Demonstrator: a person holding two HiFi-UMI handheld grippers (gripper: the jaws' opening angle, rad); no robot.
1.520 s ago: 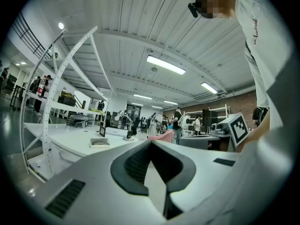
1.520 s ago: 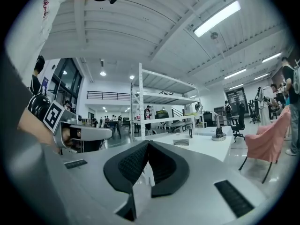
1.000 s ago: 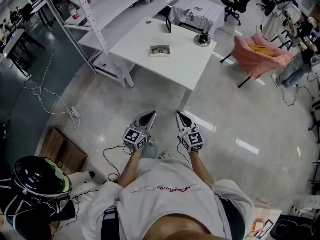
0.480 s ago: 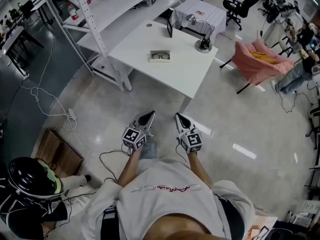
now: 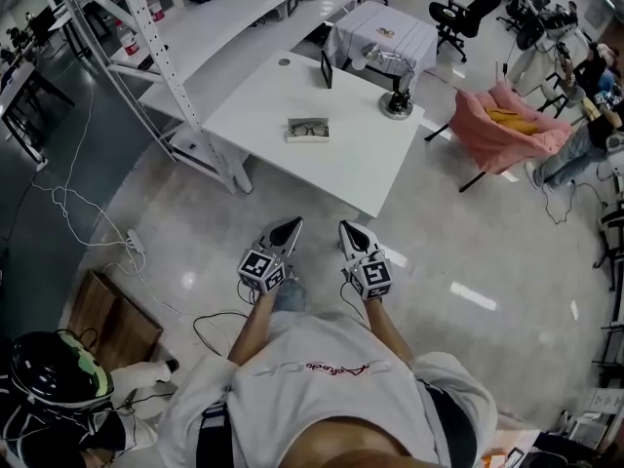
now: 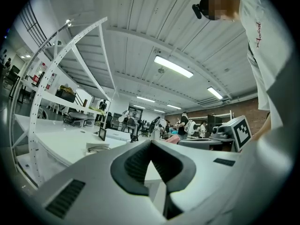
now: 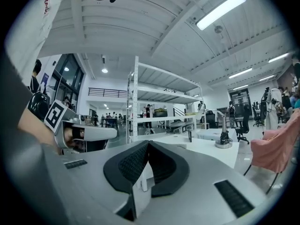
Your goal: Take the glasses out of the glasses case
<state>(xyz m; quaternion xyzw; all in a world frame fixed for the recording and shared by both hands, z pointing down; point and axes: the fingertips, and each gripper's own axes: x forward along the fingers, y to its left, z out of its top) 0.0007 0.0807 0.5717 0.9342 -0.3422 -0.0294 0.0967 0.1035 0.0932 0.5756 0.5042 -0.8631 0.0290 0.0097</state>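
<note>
The glasses case (image 5: pixel 308 130) lies open near the middle of the white table (image 5: pixel 263 115), with dark glasses (image 5: pixel 309 129) inside it. The case (image 6: pixel 97 147) also shows far off in the left gripper view. Both grippers are held side by side over the floor, well short of the table. My left gripper (image 5: pixel 293 225) is shut, its tips meeting with nothing between them. My right gripper (image 5: pixel 346 227) is shut too and empty. Both point level toward the table.
On the table stand a small dark tablet (image 5: pixel 327 69) and a round-based metal fixture (image 5: pixel 396 103). White shelving (image 5: pixel 146 27) runs along the left. A pink chair (image 5: pixel 502 125) sits to the right, cables (image 5: pixel 78 203) trail on the floor, and a helmeted person (image 5: pixel 58 378) crouches lower left.
The person has walked toward the table with both shut grippers held ahead. The table and case now sit lower and nearer in the head view.
</note>
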